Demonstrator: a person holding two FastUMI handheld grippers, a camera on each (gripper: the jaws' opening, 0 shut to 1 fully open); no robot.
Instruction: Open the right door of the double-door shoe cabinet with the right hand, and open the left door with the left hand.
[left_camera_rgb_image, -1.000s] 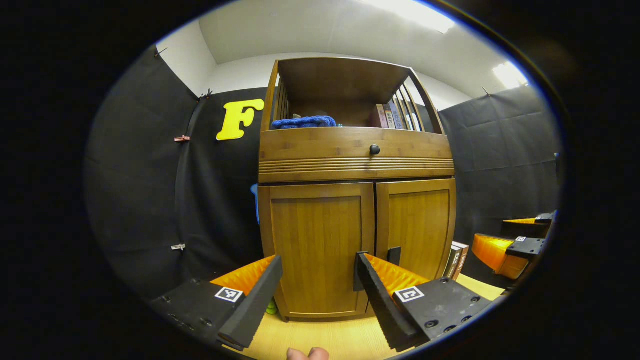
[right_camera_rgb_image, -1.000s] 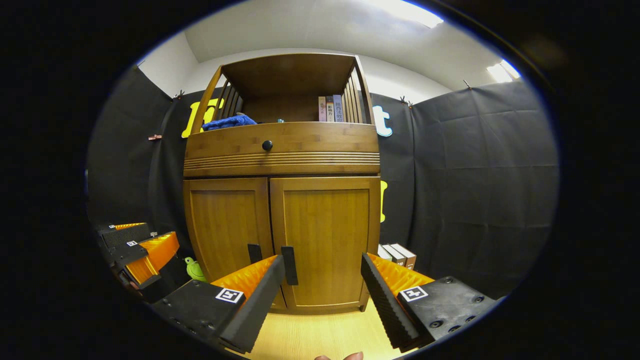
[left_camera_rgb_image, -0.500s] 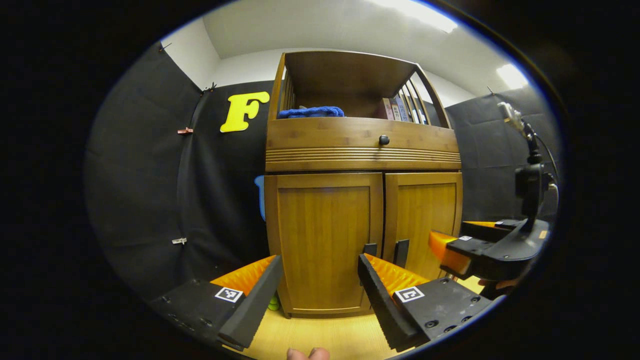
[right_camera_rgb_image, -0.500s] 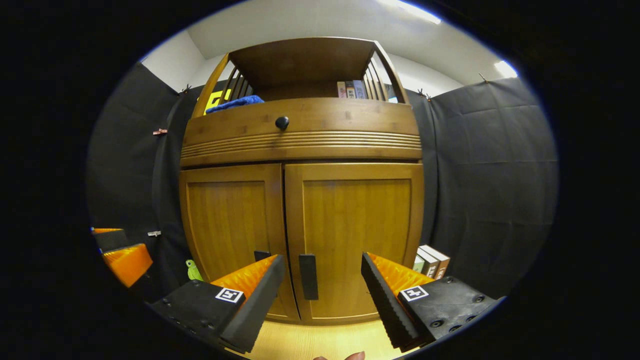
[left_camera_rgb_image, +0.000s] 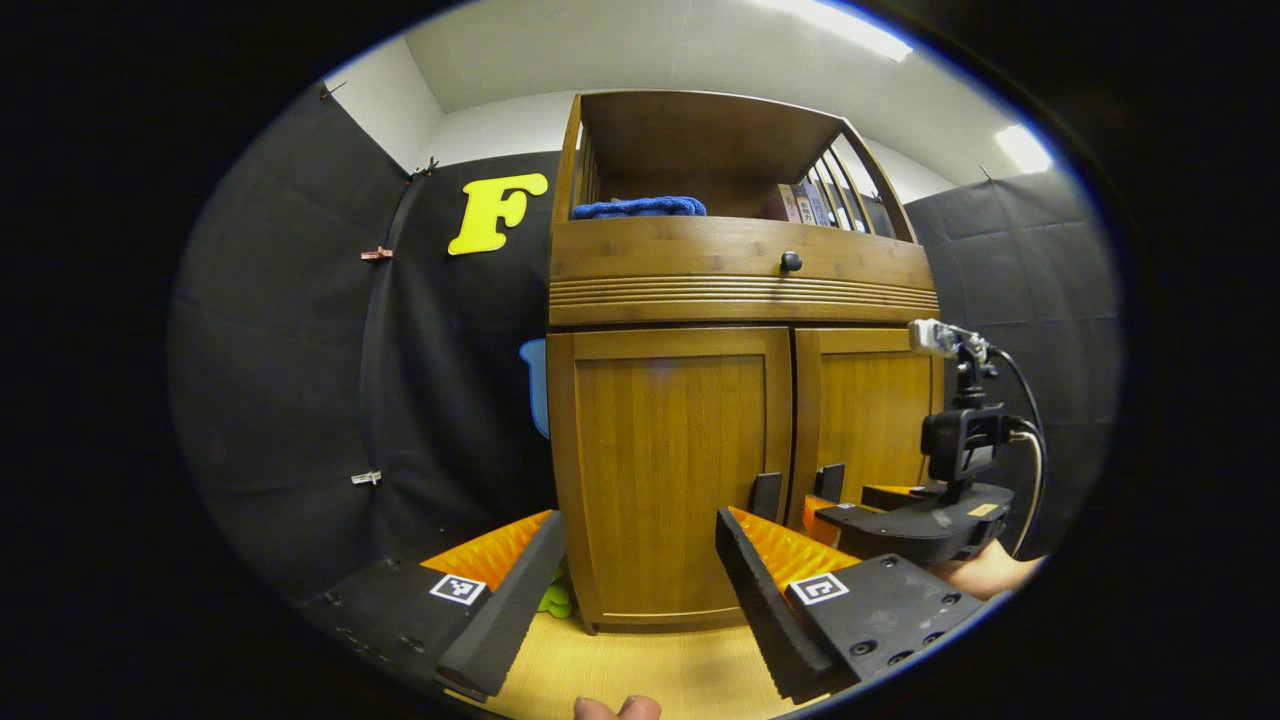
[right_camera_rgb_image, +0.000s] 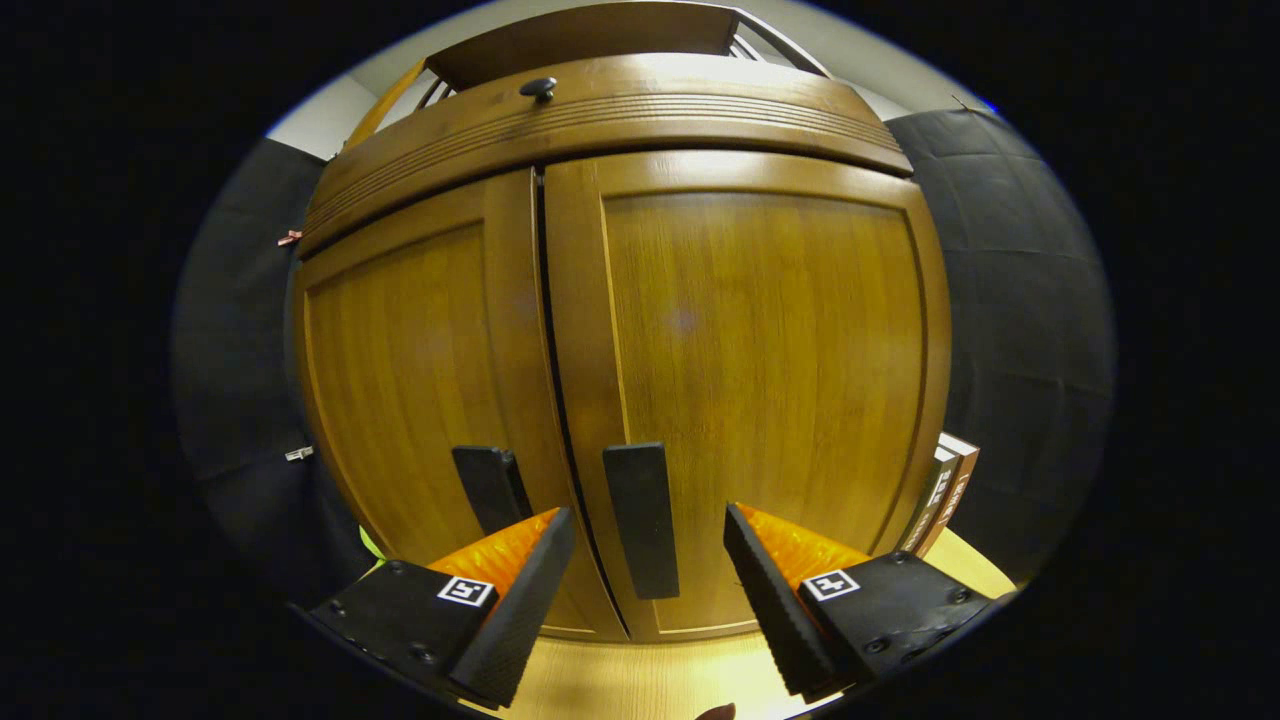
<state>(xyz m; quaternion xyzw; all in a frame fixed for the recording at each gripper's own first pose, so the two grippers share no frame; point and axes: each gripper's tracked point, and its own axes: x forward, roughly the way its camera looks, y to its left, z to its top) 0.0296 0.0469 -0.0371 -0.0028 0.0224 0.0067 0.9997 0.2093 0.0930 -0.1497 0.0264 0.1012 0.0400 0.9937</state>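
Left gripper view: I am holding the left gripper (left_camera_rgb_image: 635, 570) back from the shoe cabinet (left_camera_rgb_image: 740, 290), fingers spread wide, facing the shut left door (left_camera_rgb_image: 670, 470); the right gripper (left_camera_rgb_image: 905, 515) is sitting by the right door (left_camera_rgb_image: 865, 410).
Right gripper view: I am keeping the right gripper (right_camera_rgb_image: 645, 570) fingers wide either side of the right door's handle (right_camera_rgb_image: 640, 520), not touching it; both doors are sitting shut.

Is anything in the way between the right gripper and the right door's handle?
Nothing visible is. The right gripper is open, and the right door's handle stands between its fingers in the right gripper view, with only open air before it.
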